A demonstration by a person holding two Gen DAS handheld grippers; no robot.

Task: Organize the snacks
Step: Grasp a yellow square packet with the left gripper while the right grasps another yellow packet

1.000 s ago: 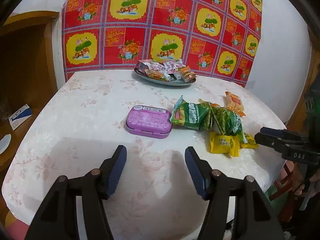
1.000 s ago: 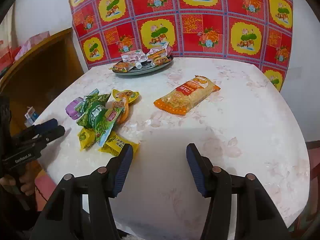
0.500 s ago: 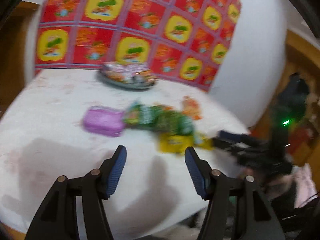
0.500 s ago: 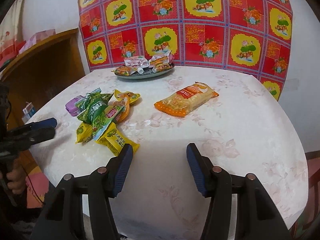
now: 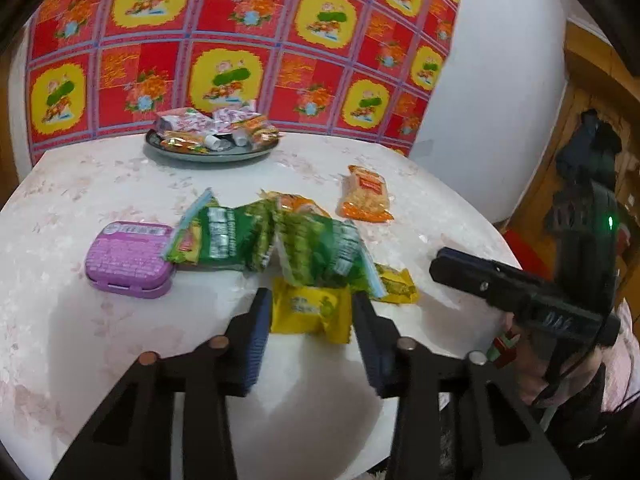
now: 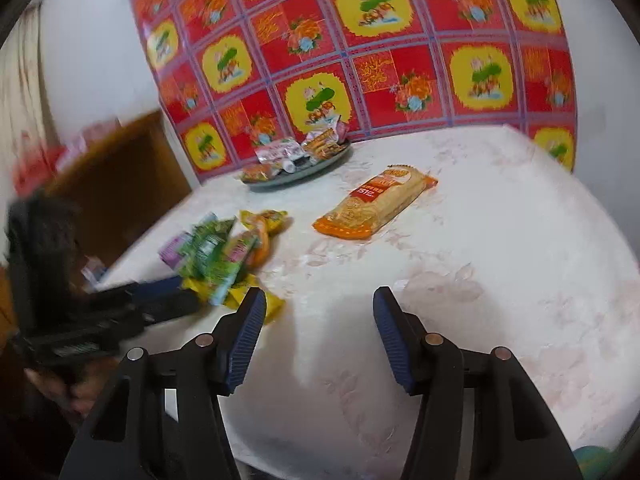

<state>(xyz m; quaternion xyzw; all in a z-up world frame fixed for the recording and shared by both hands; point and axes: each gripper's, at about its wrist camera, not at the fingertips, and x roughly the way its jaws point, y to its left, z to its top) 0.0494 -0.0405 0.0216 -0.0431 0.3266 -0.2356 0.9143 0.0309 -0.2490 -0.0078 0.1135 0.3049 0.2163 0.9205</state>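
The left gripper (image 5: 308, 312) straddles the yellow packet (image 5: 310, 312), the nearest snack to the table's front edge, and its jaws have just been closing on it; the ribbed blue pads flank its crinkled sides, but whether they press yet I cannot tell; likely the first pick, chosen as the closest loose piece. The right gripper (image 6: 320, 320) hangs spread over bare table (image 6: 480, 280), nothing between its pads, probably waiting its turn. The table is round, under a pale cloth with faint pink flowers, smooth and slightly glossy. Just behind the yellow packet lie two green bags (image 5: 272, 240), soft crumpled foil, overlapping each other and partly covering an orange packet (image 5: 298, 204); a second yellow packet (image 5: 396, 284) peeps out at their right. To their left a purple tin (image 5: 128, 258), flat with rounded corners and an embossed lid, touches the green heap. Further right, apart, lies an orange noodle pack (image 5: 364, 196), long and pillowy. At the far edge a shallow dark plate (image 5: 212, 156) already holds wrapped sweets, seemingly the place for gathering. Behind hangs a red-and-yellow checked cloth (image 5: 240, 40).
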